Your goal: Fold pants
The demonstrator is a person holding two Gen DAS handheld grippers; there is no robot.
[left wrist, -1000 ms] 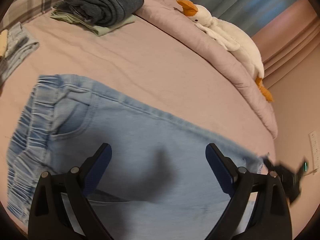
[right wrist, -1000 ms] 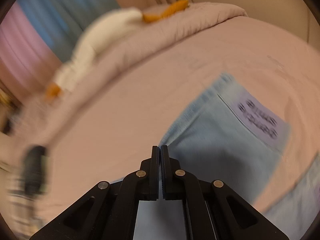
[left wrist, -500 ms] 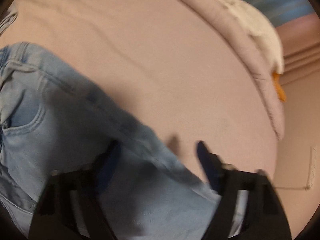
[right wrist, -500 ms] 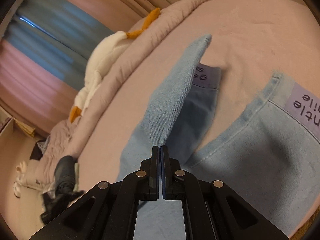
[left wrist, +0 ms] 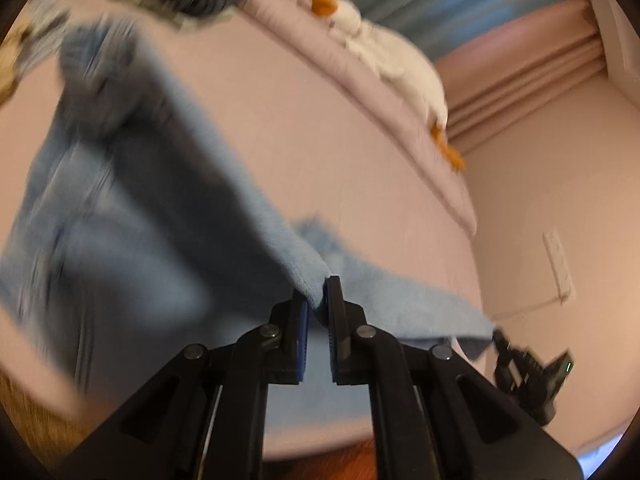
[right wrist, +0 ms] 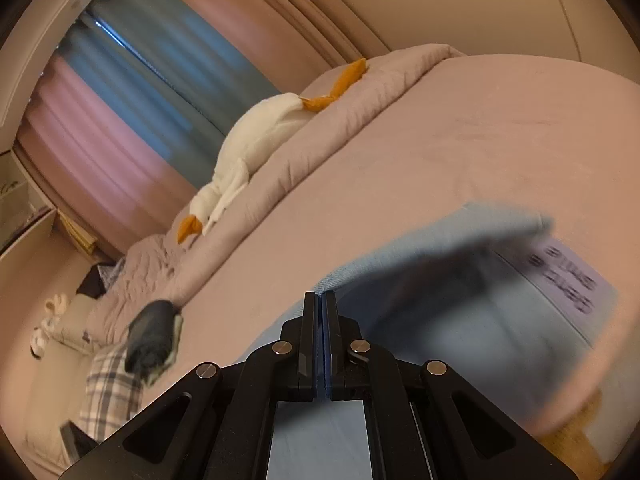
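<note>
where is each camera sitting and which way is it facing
Left wrist view: sits on the left gripper, looking along its fingers across the bed toward the goose and curtains; the fingers have just closed on the jeans.
Right wrist view: sits on the right gripper, looking over the bed toward the goose and curtains; its fingers, shut, pinch a jeans edge.
Shared: jeans, bed, goose, curtains, folded clothes.

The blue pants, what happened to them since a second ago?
The left gripper, wide open over the flat pants before, has just been closing and now pinches their edge, lifting it. The right gripper stayed shut on the pants. The toy goose has not moved on the bed.
</note>
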